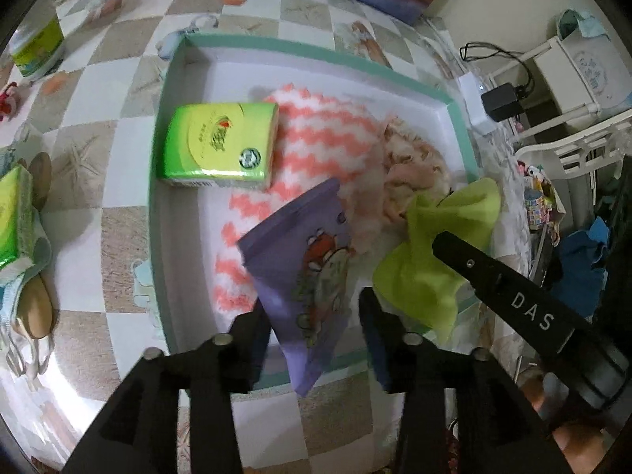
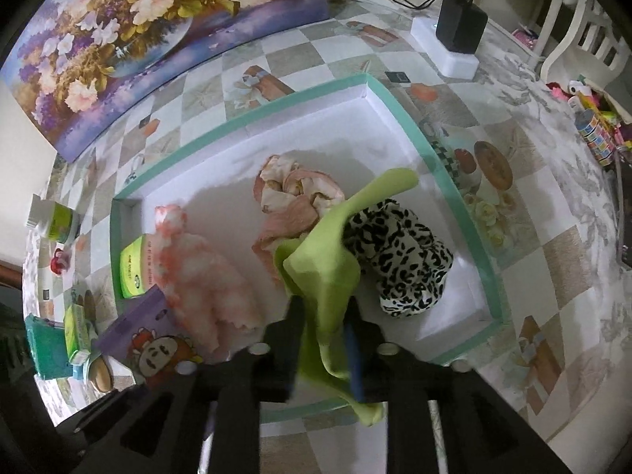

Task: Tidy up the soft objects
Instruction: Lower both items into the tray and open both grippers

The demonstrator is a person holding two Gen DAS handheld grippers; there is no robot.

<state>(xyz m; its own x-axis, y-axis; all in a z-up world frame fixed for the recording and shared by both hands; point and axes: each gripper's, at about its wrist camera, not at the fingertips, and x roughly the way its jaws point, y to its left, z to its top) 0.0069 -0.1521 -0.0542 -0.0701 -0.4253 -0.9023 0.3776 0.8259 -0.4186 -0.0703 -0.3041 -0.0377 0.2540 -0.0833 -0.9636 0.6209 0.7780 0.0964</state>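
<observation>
Soft goods crowded a white tray with a teal rim [image 1: 173,91] on the checkered tablecloth [image 1: 118,237]. Seen from the left wrist camera, a green tissue pack [image 1: 219,146] lay at about 10 o'clock in the tray, its right edge touching a pink-and-white zigzag towel [image 1: 328,134] spread across the middle. At 6 o'clock the left gripper [image 1: 312,335] was clamped on a purple cartoon-printed pouch [image 1: 304,268], which hung tilted above the towel. A crumpled peach floral cloth [image 1: 410,166] sat at 2 o'clock, just beside a lime-green cloth [image 1: 426,260] at 3 o'clock that was pinched by the right gripper [image 2: 324,316], its fingers closed on the fabric. From the right wrist camera, that lime-green cloth [image 2: 324,272] draped in folds over the peach cloth [image 2: 296,193] and partly hid a black-and-white leopard-print cloth [image 2: 407,252] at 3 o'clock near the tray's right wall [image 2: 434,166].

Outside the tray, a second green pack [image 1: 12,217] lay at 9 o'clock and a white-capped green jar [image 1: 37,49] stood at 10 o'clock. A floral painting [image 2: 118,39] leaned at 11 o'clock, and a black charger [image 2: 460,23] sat on a white power strip [image 2: 450,59] at 1 o'clock.
</observation>
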